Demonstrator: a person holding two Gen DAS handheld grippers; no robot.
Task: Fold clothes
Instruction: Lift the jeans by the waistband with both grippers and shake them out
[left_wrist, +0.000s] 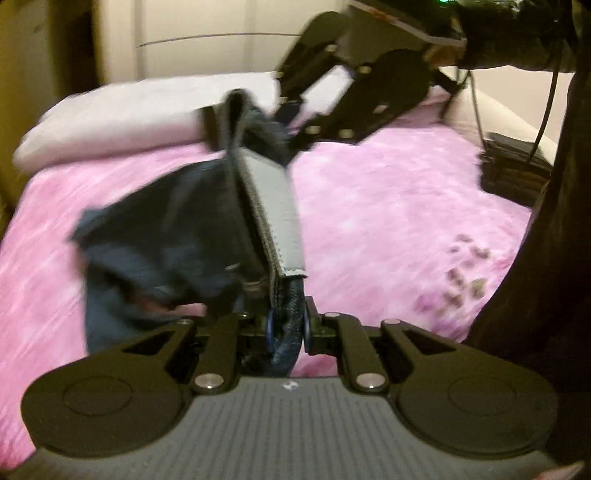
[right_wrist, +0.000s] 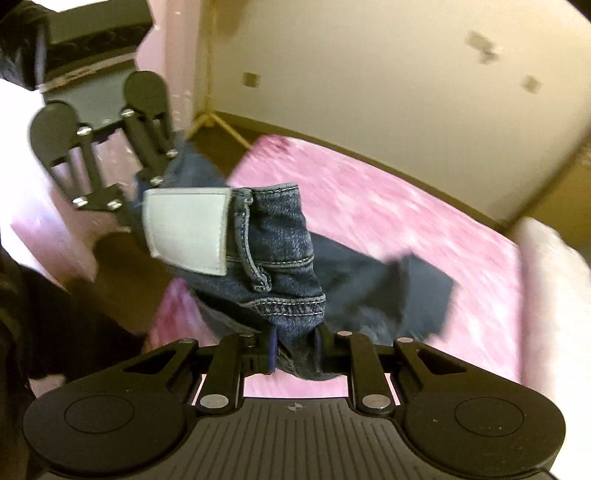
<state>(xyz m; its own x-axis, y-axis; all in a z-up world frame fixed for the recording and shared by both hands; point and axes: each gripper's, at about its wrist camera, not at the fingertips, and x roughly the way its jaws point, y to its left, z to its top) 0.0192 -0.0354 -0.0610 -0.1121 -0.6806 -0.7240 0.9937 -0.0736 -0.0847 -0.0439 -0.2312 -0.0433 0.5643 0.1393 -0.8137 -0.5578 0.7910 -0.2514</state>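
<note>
A pair of dark blue jeans (left_wrist: 159, 240) hangs stretched between both grippers above the pink bed. Its waistband, with a grey patch (left_wrist: 275, 210), runs from one gripper to the other. In the left wrist view my left gripper (left_wrist: 287, 328) is shut on one end of the denim waistband. My right gripper (left_wrist: 288, 125) holds the far end. In the right wrist view my right gripper (right_wrist: 295, 350) is shut on the thick seamed waistband (right_wrist: 284, 258), and the left gripper (right_wrist: 136, 195) clamps the other end beside the patch (right_wrist: 184, 232). The legs (right_wrist: 388, 291) trail down, blurred.
A pink bedspread (left_wrist: 388, 206) covers the bed, with a white pillow (left_wrist: 129, 114) at its head. A dark flat object (left_wrist: 517, 173) lies near the bed's right edge. A person's dark sleeve (left_wrist: 535, 258) fills the right side. Cream walls (right_wrist: 369, 74) and floor border the bed.
</note>
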